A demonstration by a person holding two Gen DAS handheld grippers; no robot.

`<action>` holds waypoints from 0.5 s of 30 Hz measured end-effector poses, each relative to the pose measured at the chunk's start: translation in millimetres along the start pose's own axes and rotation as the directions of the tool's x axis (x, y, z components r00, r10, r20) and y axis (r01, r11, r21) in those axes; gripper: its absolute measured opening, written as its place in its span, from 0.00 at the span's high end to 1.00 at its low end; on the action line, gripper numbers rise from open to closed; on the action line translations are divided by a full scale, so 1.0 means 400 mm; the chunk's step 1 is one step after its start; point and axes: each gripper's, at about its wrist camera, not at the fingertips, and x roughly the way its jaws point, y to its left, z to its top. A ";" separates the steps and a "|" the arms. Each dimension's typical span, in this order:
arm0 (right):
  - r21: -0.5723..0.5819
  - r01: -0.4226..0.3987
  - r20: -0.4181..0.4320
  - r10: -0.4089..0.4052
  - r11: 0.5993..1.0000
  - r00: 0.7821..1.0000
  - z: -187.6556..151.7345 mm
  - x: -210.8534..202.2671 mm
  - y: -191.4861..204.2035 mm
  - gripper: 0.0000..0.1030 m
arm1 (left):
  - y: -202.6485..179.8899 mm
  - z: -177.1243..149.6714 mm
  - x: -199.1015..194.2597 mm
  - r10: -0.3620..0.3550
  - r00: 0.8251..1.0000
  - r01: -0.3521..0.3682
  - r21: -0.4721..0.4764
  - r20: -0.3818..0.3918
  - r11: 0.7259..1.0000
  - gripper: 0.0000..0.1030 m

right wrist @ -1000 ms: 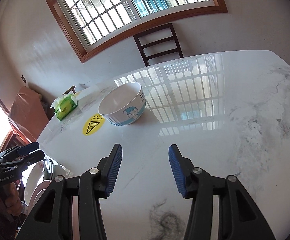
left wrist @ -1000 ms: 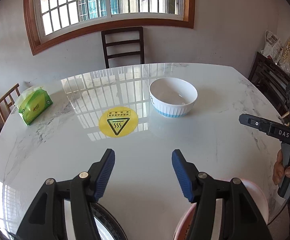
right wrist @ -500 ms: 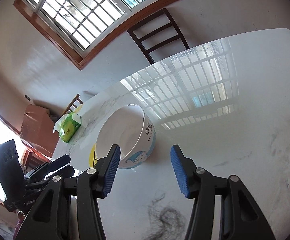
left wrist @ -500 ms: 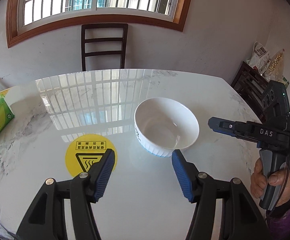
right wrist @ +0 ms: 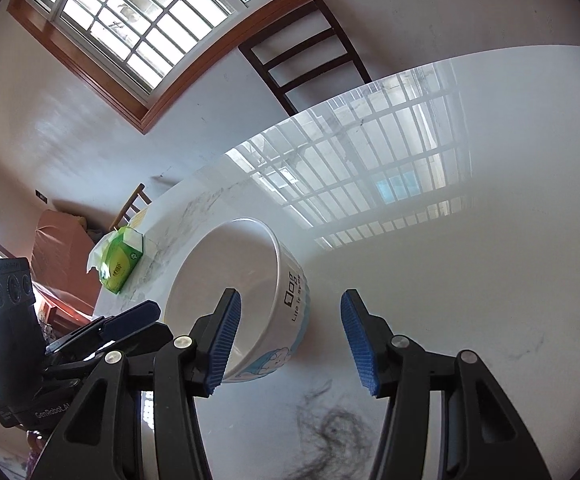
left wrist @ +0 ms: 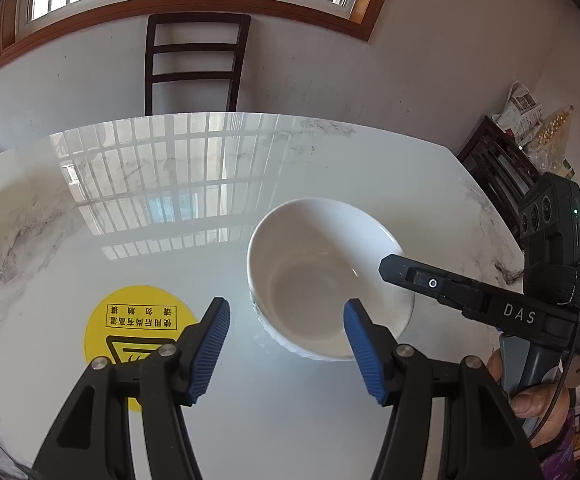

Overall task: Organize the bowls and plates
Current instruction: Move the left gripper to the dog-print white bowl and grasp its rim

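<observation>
Both claws have been brought closer to the white ceramic bowl with the pale blue cartoon print (left wrist: 330, 276) since the earlier frames, where it lay farther up the left wrist picture and smaller.

In the left wrist view the bowl stands upright on the glossy white marble tabletop (left wrist: 170, 208), right of centre. The left claw (left wrist: 286, 348) is seen spread at the bottom of the frame, nothing between its blue ribbed pads (left wrist: 210, 348); its right pad overlaps the bowl's near rim in the picture, though contact cannot be told. A round yellow warning sticker (left wrist: 138, 320) lies on the tabletop at lower left, partly behind the left pad. The right claw (left wrist: 394, 270) is seen from the side at right, its tip over the bowl's right rim, held by a hand (left wrist: 530, 392).

In the right wrist view the right claw (right wrist: 288, 340) is spread and empty, the bowl's wall appearing between its pads. A green tissue pack (right wrist: 120, 258) rests at middle left, well apart from the bowl. A dark wooden chair (right wrist: 310, 52) stands beyond the tabletop.
</observation>
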 end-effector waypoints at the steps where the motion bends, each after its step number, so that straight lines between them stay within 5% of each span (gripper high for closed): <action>1: -0.001 0.001 -0.006 -0.001 1.000 1.000 0.000 0.005 -0.001 0.51 | 0.003 0.001 0.006 -0.001 1.000 0.001 -0.005 -0.001 1.000 0.41; 6: -0.006 0.020 -0.031 -0.020 1.000 0.999 0.000 0.028 -0.005 0.52 | 0.020 0.004 0.042 -0.010 1.000 0.009 -0.047 -0.024 0.999 0.43; 8: 0.002 0.013 -0.038 -0.013 1.000 0.999 0.000 0.032 -0.009 0.55 | 0.019 -0.001 0.059 0.006 0.999 -0.009 -0.047 -0.045 0.999 0.64; 10: -0.007 0.009 -0.039 -0.010 1.000 0.999 0.001 0.033 -0.008 0.59 | 0.015 -0.005 0.063 0.007 0.999 -0.009 -0.051 -0.040 0.999 0.70; 12: -0.012 0.000 -0.043 -0.001 1.000 0.999 -0.001 0.033 -0.004 0.68 | 0.004 -0.008 0.060 0.064 0.998 -0.065 -0.034 -0.025 0.997 0.82; 15: -0.035 0.001 -0.046 -0.003 0.999 0.999 -0.008 0.029 0.012 0.77 | -0.014 -0.014 0.055 0.146 0.989 -0.146 -0.002 -0.015 0.989 0.87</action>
